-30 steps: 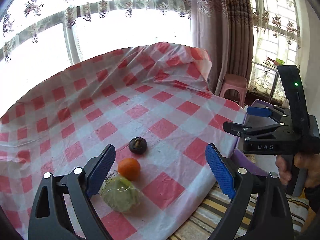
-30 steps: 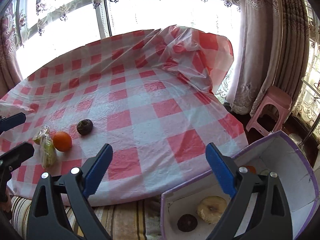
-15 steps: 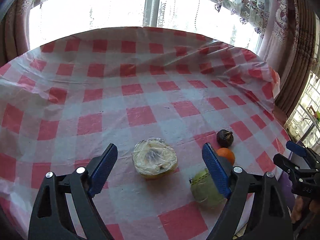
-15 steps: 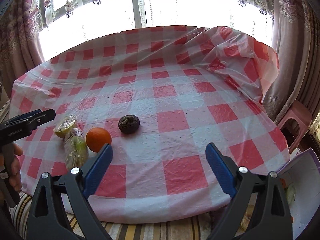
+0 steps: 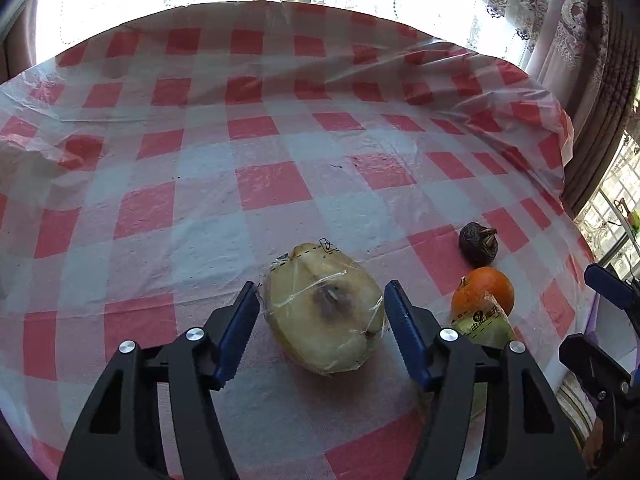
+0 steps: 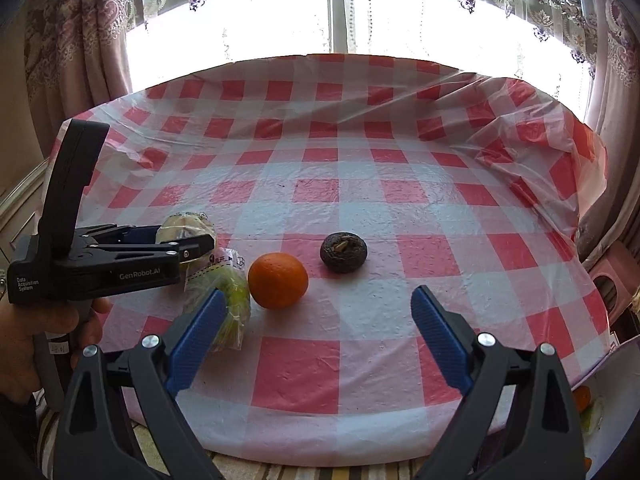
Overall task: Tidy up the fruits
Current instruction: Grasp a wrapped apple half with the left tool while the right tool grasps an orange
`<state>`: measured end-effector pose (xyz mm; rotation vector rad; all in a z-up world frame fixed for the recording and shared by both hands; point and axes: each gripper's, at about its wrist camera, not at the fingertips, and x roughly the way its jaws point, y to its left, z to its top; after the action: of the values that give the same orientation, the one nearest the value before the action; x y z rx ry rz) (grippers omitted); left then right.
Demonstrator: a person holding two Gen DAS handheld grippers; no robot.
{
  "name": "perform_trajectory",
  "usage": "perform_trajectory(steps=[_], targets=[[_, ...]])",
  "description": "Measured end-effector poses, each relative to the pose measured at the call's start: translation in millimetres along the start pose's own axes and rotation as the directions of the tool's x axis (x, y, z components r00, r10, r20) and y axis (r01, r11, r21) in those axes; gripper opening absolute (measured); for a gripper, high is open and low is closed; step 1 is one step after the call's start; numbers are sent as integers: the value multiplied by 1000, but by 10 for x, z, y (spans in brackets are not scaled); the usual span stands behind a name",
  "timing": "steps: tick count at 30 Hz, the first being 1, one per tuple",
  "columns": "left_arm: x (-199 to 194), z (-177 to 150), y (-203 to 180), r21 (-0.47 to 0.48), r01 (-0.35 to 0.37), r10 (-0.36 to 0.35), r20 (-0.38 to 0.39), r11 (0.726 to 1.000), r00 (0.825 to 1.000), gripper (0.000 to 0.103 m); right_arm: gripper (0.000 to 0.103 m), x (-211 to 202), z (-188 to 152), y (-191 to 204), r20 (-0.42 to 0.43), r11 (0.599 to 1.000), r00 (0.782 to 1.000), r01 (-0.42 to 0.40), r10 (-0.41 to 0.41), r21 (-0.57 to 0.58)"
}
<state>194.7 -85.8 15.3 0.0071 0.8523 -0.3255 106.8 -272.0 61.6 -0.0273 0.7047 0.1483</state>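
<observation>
The left gripper [image 5: 322, 318] sits low over the near part of the desk [image 5: 272, 184], which is covered in a red-and-white checked plastic cloth [image 5: 208, 216]. Its jaws are closing around a pale yellow cut fruit wrapped in clear film [image 5: 324, 312]; the fruit lies on the cloth between the two blue pads, with the right pad just at its edge and a thin gap showing at the left pad, so the pads are not yet pressing on it. The cut face with a dark core faces up.

Just to the right of that gripper, an orange [image 5: 484, 290] rests on the cloth, and a green fruit in a printed plastic bag [image 5: 482, 326] lies against its near side, partly hidden behind the right finger. Farther away, just beyond the orange, sits a small dark brown wrinkled fruit [image 5: 478, 244].

The right gripper [image 6: 318, 334] hangs at the near edge of the desk with its jaws wide and nothing between them. From its view the orange [image 6: 278, 280] is ahead on the left, the dark fruit [image 6: 343, 252] is just to its right and a little farther away, and the bagged green fruit [image 6: 224, 296] touches the orange's left side. A hand [image 6: 24, 344] at the far left holds the other gripper's handle. A white, purple-edged container [image 6: 608, 380] shows at the lower right edge, off the desk.
</observation>
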Motion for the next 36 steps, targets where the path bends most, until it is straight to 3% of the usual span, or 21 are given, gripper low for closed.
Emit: perform_trajectory(steps=[6,11,18,20,24,29,34,36], targets=[[-40,-48,-41,30,-13,13,14,999,1000,57,94,0,-23,185,-5,997,1000,2,-2,-82],[-76,-75,38,-3,-8,8,21,1000,1000,55,94,45,-33,309,-12,991,1000,-1,-1,-137],[-150,-129,138,-45,-3,5,37,999,999,50,93,105,46,-52,1,999,1000,8,-8,50],[-159,-135,129,-40,-8,10,38,999,999,50,87,173,60,-121,-16,996,1000,5,-4,85],[-170,-145,142,-48,-5,7,41,999,999,50,74,371,110,-216,-66,976,991,-104,119,191],[-176,-158,152,-50,-4,6,44,999,999,49,69,608,144,-248,-106,917,960,-208,258,341],[-200,-174,137,-42,-11,13,45,999,999,49,60,757,165,-235,-131,879,938,-244,321,409],[-227,-185,142,-42,-15,17,47,999,999,44,59,796,146,-241,-128,864,929,-264,348,430]])
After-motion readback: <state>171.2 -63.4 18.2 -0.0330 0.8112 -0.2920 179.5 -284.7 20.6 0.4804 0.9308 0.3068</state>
